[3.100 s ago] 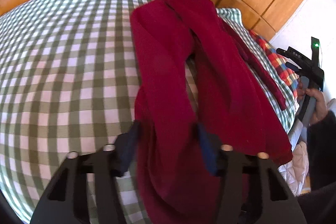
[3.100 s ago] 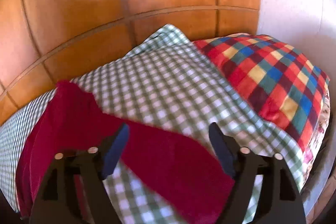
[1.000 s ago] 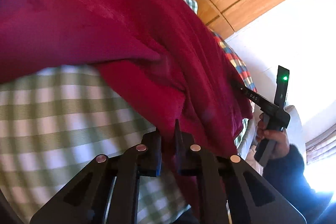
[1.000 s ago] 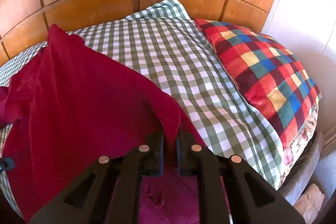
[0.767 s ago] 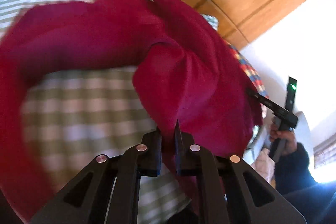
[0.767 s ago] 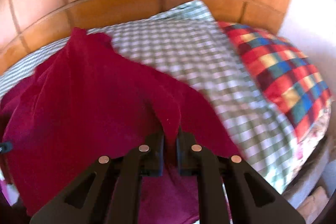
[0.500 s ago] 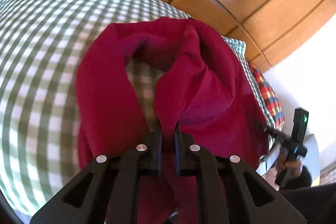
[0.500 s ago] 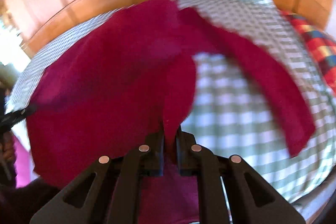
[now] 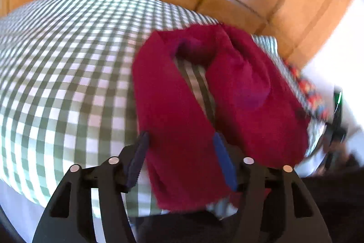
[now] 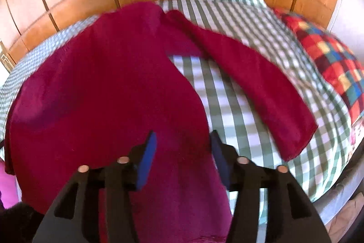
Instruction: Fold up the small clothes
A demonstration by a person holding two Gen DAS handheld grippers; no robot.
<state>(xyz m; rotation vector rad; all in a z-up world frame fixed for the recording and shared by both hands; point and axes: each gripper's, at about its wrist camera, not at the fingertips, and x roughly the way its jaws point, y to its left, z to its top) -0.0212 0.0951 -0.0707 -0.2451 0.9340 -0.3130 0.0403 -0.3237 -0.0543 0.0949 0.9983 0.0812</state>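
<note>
While I'm hovering both | left gripper (image 9: 180,157) jaws gaping wide, gripping nothing | right gripper (image 10: 183,161) same | red garment (image 10: 102,92) lying on checked bed (image 9: 56,65)

Dark red sweater (image 10: 109,88): knit, long-sleeved; lies spread on the checked bedcover, one sleeve (image 10: 257,74) angled out toward the pillow.

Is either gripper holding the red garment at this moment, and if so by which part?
Nothing is held. The left gripper and right gripper both have their jaws spread open, and the red garment lies loose on the checked bedspread.
</note>
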